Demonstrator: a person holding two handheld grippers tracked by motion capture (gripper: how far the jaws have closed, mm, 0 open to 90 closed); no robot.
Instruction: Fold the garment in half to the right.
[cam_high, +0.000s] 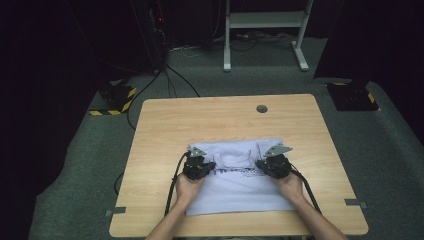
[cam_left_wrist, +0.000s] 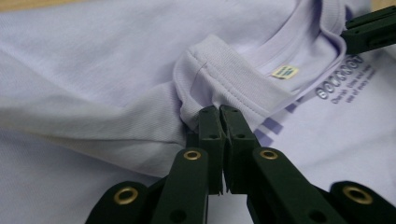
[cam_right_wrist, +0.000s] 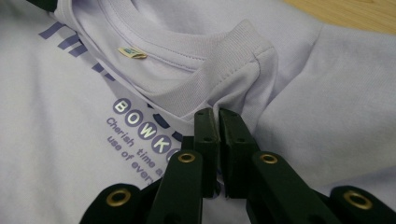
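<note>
T-shirt (cam_high: 235, 180), pale lilac, lies flat on the wooden table (cam_high: 165, 120), toward its near edge. Left gripper (cam_left_wrist: 219, 111) and right gripper (cam_right_wrist: 217, 113) are each clamped on the shirt fabric beside its ribbed collar (cam_right_wrist: 205, 88). Judging by this, a fold is starting; next, both should lift together evenly.
</note>
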